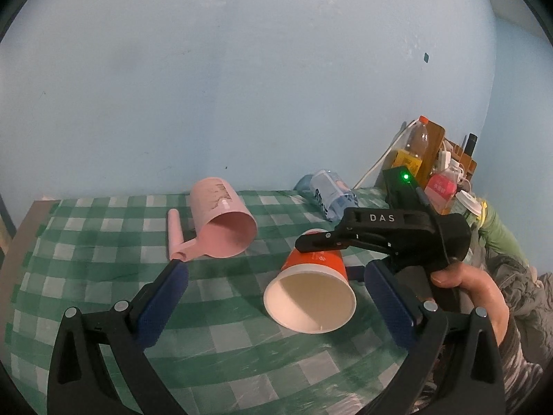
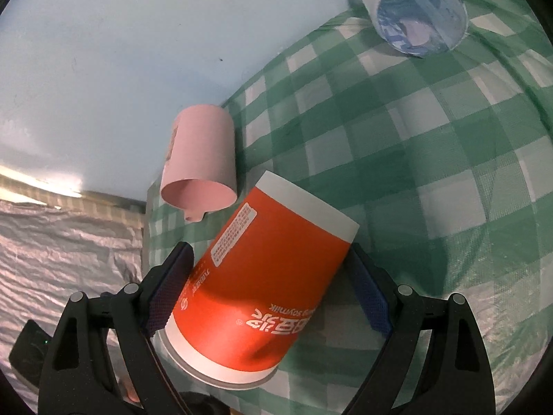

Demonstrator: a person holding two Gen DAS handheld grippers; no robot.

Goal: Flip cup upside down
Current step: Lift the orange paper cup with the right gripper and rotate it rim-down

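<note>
An orange and white paper cup (image 1: 312, 282) lies on its side on the green checked tablecloth (image 1: 242, 346), its open mouth toward my left camera. My right gripper (image 2: 271, 283) has its blue pads around the cup (image 2: 262, 290); the left pad touches the wall, the right pad stands just beside it. In the left wrist view the right gripper (image 1: 387, 238) reaches over the cup from the right. My left gripper (image 1: 276, 301) is open and empty, with the cup's mouth between its pads.
A pink jug (image 1: 224, 221) with a handle lies on its side at the back, also in the right wrist view (image 2: 200, 166). A blue patterned cup (image 1: 331, 197) lies near the wall. Bottles (image 1: 418, 148) and clutter stand at the back right.
</note>
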